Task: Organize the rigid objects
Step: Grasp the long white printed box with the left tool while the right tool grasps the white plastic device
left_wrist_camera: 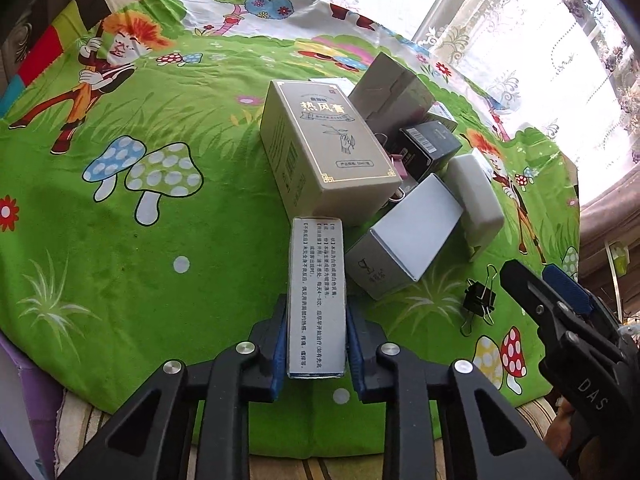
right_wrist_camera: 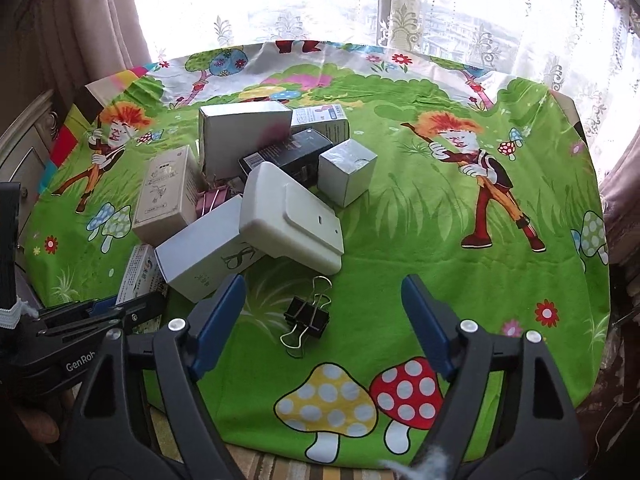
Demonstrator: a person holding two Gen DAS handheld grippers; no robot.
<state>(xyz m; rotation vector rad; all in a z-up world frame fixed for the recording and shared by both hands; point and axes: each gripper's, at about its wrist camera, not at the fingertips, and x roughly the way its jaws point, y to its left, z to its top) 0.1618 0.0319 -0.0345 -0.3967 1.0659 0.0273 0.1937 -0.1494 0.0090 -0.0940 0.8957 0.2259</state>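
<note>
My left gripper (left_wrist_camera: 316, 320) is shut on a narrow white medicine box (left_wrist_camera: 316, 296) with Chinese print, held near the table's front edge; the box also shows in the right wrist view (right_wrist_camera: 138, 272). Beyond it lies a pile of boxes: a beige box with gold print (left_wrist_camera: 328, 148), a grey-white box (left_wrist_camera: 408, 236), a white plastic case (right_wrist_camera: 288, 216), a black box (right_wrist_camera: 288, 152), a silver cube (right_wrist_camera: 346, 170). My right gripper (right_wrist_camera: 324, 304) is open and empty, just above a black binder clip (right_wrist_camera: 307, 316).
A green cartoon tablecloth (right_wrist_camera: 400, 208) covers the round table. Pink binder clips (right_wrist_camera: 214, 200) lie inside the pile. Lace curtains and a window stand behind the table. The cloth's right half holds no objects.
</note>
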